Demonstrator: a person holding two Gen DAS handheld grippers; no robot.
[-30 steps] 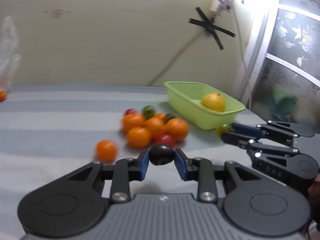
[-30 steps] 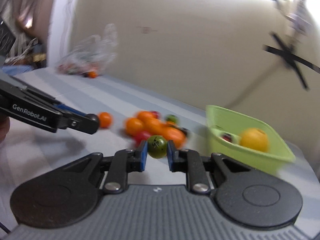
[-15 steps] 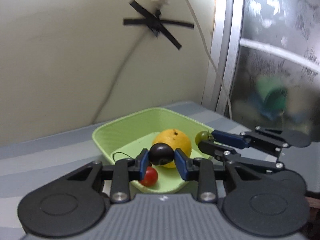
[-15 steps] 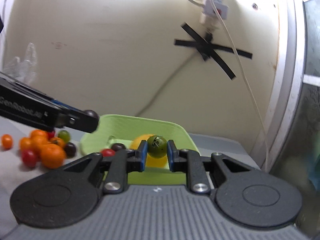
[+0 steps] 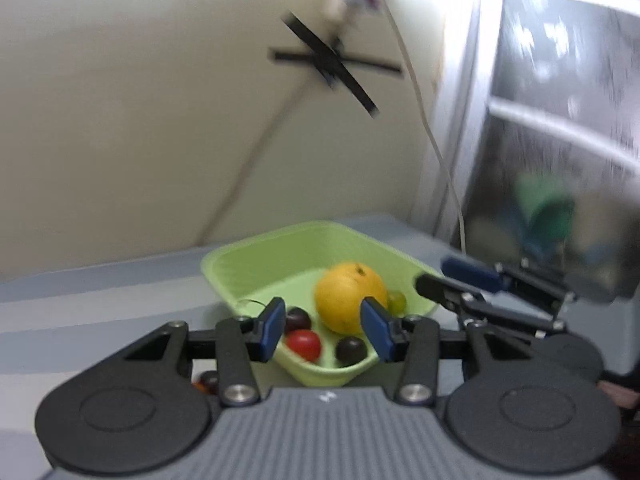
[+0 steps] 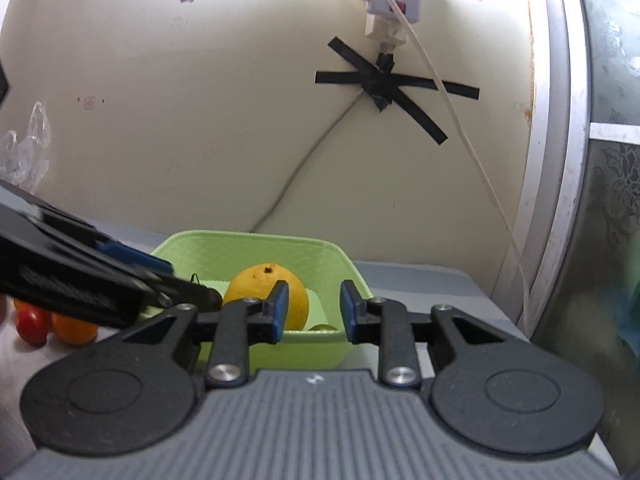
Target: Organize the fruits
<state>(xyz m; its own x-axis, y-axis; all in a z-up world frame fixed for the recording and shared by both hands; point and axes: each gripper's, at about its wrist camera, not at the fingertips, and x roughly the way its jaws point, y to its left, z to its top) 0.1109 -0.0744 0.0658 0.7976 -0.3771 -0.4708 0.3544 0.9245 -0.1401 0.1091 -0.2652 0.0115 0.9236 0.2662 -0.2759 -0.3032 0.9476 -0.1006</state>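
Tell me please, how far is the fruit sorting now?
Done: the green basket holds a large orange, a red tomato, two dark fruits and a small green one. In hand: nothing; the left gripper and right gripper have just been opening, jaws empty. Left: an orange fruit and another red tomato outside.

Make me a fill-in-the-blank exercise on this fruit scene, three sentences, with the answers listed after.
1. The big orange lies inside the light ____ basket.
2. Nothing is between the pads of the left gripper or the right gripper; both stand ____.
3. Black tape on the wall forms a ____ shape.

Answers: green; open; cross
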